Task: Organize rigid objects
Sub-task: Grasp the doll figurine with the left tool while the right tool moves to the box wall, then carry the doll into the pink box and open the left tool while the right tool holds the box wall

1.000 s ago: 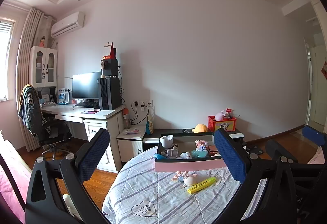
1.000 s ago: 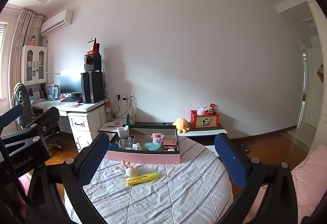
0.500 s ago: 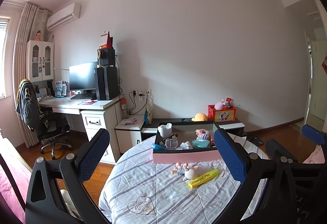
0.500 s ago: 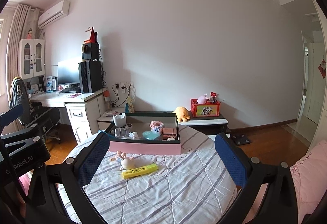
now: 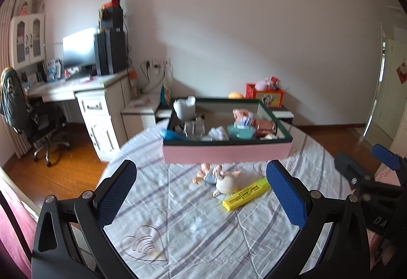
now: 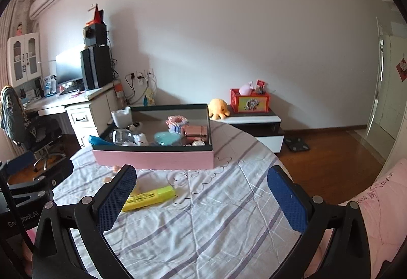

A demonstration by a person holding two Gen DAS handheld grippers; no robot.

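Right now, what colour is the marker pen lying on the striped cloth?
The marker pen is bright yellow, clearest in the right wrist view.

Bare striped cloth [image 6: 203,223] ahead free; highlighter [image 6: 150,198], figurine [image 5: 221,178], pink box [image 6: 152,159] block beyond.

A box [image 5: 226,154] stands on the far half of the table [image 5: 203,233]. In the box, a cup [image 5: 184,107] occupies the far left corner and a bowl [image 5: 240,131] lies near the front wall. A figurine [image 5: 218,178] lies just before the box. A highlighter [image 5: 246,193] lies right of the figurine, touching it. A desk [image 5: 76,90] stands behind the table to the left, and a low cabinet [image 6: 254,123] behind it to the right.
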